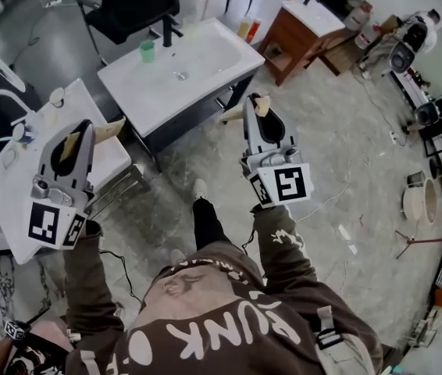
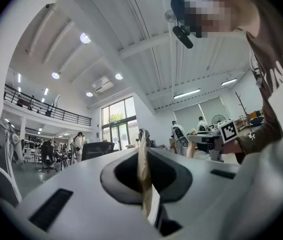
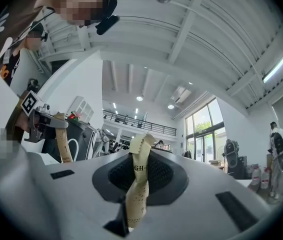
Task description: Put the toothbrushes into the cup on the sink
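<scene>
A small green cup [image 1: 147,51] stands at the back left of the white sink top [image 1: 221,61], beside a black faucet [image 1: 168,31]. I cannot make out any toothbrush. My left gripper [image 1: 71,141] hovers over the white side table [image 1: 2,201], its beige-taped jaws shut with nothing between them. To the right of the sink's front corner, my right gripper [image 1: 261,105] is also shut and holds nothing. Both gripper views look up at the ceiling: the left gripper [image 2: 142,136] and the right gripper [image 3: 140,145] each show pressed-together pads.
A black chair [image 1: 135,2] stands behind the sink. Two bottles [image 1: 248,28] and a wooden cabinet [image 1: 299,33] are to its right. Small items [image 1: 19,131] lie on the side table. Cables and equipment [image 1: 432,116] line the right wall. A marble floor [image 1: 338,147] spreads between.
</scene>
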The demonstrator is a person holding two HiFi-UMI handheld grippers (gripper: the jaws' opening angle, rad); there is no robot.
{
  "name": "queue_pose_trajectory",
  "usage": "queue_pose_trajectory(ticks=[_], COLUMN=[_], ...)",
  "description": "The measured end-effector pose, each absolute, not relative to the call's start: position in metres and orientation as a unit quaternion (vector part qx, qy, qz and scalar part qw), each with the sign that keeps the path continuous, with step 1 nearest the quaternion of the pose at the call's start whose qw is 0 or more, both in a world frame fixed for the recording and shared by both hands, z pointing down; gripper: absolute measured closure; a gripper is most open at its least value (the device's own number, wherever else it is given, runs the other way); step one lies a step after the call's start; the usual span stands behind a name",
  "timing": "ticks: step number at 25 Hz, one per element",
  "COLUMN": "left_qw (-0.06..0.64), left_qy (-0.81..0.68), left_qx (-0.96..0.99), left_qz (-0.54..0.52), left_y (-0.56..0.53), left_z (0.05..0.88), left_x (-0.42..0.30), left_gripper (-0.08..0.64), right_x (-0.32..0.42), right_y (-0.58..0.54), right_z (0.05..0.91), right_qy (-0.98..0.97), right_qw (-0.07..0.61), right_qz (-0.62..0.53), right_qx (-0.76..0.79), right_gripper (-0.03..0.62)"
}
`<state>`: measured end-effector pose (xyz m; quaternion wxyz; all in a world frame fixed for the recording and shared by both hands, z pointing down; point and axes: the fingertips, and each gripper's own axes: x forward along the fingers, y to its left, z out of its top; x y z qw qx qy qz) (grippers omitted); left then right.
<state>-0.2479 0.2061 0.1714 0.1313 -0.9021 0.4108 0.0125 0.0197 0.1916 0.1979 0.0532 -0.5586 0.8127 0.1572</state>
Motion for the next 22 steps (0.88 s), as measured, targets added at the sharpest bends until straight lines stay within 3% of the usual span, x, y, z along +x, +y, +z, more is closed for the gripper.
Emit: queue_pose_trajectory(ticks=[22], left_qw=[0.093], left_qy=[0.444], left_qx=[-0.889], left_qz=[-0.069], left_y=[-0.129], left_z=[0.251], left_x=[-0.166], left_gripper=[0.551], right_x=[0.084], right_y=[-0.196], right_z=[0.271], right_qy=[0.845], right_qw=[0.035], right_qz=[0.121], right_qx=[-0.519], right_gripper=[0.554])
